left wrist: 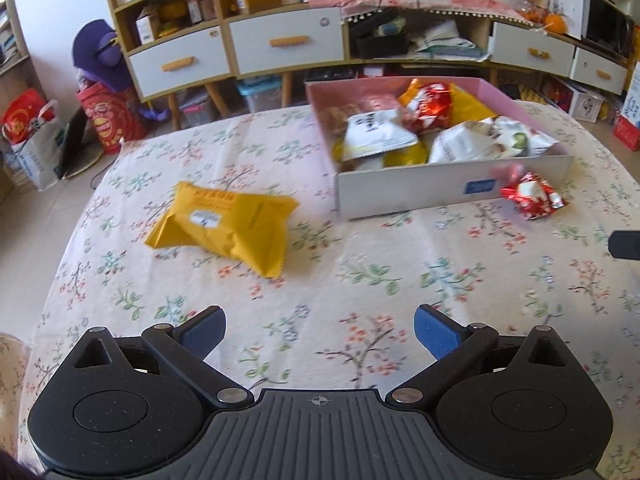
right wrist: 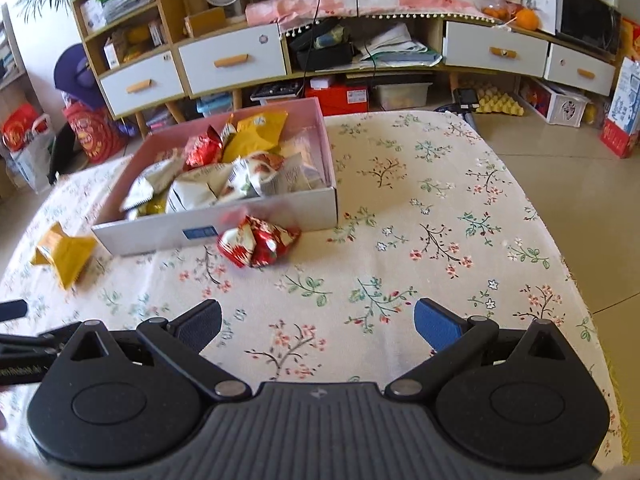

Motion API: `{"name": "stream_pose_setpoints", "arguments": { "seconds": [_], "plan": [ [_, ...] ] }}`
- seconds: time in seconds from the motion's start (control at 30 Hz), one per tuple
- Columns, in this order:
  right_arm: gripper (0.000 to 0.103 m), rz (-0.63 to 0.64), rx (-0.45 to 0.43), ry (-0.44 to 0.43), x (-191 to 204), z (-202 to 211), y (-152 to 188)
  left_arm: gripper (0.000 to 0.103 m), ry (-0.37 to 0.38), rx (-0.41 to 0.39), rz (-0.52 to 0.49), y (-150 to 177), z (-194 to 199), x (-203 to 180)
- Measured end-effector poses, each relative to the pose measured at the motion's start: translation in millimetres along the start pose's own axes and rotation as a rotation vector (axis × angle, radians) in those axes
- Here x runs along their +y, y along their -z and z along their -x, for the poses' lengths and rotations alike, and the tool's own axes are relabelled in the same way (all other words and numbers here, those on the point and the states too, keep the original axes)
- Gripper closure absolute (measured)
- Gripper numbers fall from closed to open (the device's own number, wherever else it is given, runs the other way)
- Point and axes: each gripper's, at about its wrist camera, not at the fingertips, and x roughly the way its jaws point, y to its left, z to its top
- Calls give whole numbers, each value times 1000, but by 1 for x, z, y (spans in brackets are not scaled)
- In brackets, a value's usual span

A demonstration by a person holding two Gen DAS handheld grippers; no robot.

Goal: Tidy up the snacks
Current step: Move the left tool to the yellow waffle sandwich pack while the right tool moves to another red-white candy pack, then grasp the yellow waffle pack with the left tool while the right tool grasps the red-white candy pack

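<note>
Left wrist view: the left gripper (left wrist: 320, 332) hangs over a floral tablecloth (left wrist: 360, 264), its jaws spread wide with nothing between the ribbed blue pads (left wrist: 434, 336). Ahead and to the left lies a puffy yellow packet (left wrist: 222, 226), flat on the cloth, its ends crimped and a small white label on top. To the right sits a shallow cardboard box (left wrist: 420, 190), pink inside and white outside, heaped with crinkled white, yellow and red foil snack bags. A small red packet (left wrist: 534, 196) lies on the cloth just beside the box's front wall. Nothing stands between the jaws and the yellow packet. Behind the table runs a wooden cabinet (left wrist: 280, 46) with white drawers.

Right wrist view: the right gripper (right wrist: 318, 326) is likewise wide open and empty above the cloth. The crumpled red packet (right wrist: 258, 246) lies ahead, against the box (right wrist: 256, 216) front. The yellow packet (right wrist: 64, 254) lies far left. Part of the left gripper's black frame (right wrist: 24, 350) shows at the left edge.
</note>
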Motion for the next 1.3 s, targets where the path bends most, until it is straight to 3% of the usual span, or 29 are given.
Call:
{"name": "stream_pose_setpoints", "arguments": {
  "seconds": [0.2, 0.4, 0.67, 0.9, 1.1, 1.3],
  "plan": [
    [0, 54, 43, -22, 2, -18, 11, 2, -25, -22, 21, 10, -16, 22],
    [0, 204, 39, -22, 14, -27, 19, 1, -46, -44, 51, 19, -30, 46],
    [0, 229, 1, -87, 20, -39, 20, 0, 24, -140, 56, 20, -42, 60],
    [0, 248, -74, -116, 28, -43, 21, 0, 70, -168, 151, 3, -38, 70],
    [0, 259, -90, -131, 36, -47, 17, 0, -1, -160, 360, -17, -39, 83],
    [0, 233, -111, -118, 38, -56, 7, 0, -107, -136, 468, -36, -50, 87]
  ]
}}
